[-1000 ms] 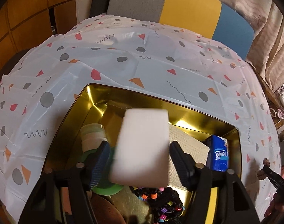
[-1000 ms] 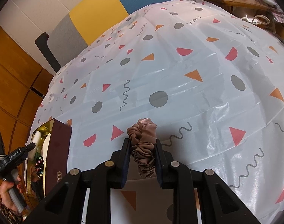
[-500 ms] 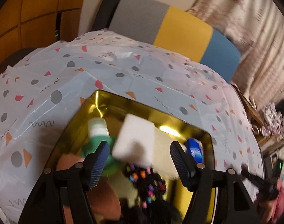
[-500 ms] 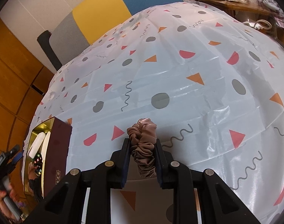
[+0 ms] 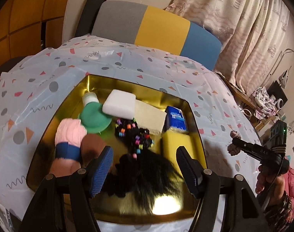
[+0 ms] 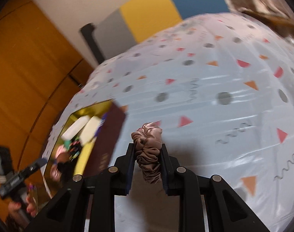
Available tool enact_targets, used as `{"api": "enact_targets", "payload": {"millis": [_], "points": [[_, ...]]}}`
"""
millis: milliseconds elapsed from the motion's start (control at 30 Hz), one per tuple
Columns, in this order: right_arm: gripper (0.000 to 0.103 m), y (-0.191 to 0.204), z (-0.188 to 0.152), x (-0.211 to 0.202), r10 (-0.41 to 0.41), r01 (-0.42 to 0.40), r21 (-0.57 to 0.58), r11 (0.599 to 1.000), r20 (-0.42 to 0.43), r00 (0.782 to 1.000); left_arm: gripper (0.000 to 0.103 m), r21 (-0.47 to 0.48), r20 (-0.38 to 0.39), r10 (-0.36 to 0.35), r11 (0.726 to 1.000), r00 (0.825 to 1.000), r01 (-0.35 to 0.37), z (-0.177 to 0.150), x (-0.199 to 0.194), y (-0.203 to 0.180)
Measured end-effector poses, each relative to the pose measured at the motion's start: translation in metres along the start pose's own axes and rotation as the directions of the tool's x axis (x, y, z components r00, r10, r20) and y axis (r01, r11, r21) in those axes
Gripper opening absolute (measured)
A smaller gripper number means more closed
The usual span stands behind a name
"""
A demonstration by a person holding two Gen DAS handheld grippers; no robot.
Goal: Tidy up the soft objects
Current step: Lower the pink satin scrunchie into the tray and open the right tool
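A brown scrunchie (image 6: 149,150) sits low in the centre of the right wrist view, pinched between the jaws of the right gripper (image 6: 148,166) above the patterned tablecloth (image 6: 214,106). At left, the gold box (image 5: 178,100) holds a white sponge (image 5: 119,104). The left gripper (image 5: 144,166) hangs wide and empty over it.

Tin (image 5: 92,85): gold inside, maroon outside. Cloth (image 5: 156,65): pale, printed with grey dots, red and orange triangles, squiggles. Sponge (image 5: 119,104): white. Scrunchie (image 6: 149,150): mauve-brown. Pack (image 5: 176,118): blue. Lid (image 5: 94,118): green.
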State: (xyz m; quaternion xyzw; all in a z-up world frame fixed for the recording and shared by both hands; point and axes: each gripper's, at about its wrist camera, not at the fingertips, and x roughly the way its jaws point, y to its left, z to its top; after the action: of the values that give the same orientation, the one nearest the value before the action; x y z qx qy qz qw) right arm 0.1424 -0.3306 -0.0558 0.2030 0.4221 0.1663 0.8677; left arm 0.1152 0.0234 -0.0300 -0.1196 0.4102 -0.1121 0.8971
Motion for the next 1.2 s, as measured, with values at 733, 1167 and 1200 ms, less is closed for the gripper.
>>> {"api": "enact_targets", "payload": {"millis": [733,1167,1200], "points": [[0.026,0.190,-0.075,0.019,0.101,-0.156,-0.393,0.906,-0.157,0.982,0.069,-0.044,0.035,0.118,0.992,0.992,-0.117,-0.031,-0.041,0.036],[0.062,0.189,-0.083,0.047,-0.068,-0.006,-0.432,0.902,-0.156,0.985,0.069,-0.047,-0.001,0.152,0.987,0.988,-0.152,-0.042,-0.047,0.038],[0.064,0.188,-0.083,0.044,-0.069,0.000,-0.424,0.906,-0.147,0.987,0.069,-0.045,-0.004,0.153,0.987,0.988,-0.153,-0.042,-0.046,0.038]]}}
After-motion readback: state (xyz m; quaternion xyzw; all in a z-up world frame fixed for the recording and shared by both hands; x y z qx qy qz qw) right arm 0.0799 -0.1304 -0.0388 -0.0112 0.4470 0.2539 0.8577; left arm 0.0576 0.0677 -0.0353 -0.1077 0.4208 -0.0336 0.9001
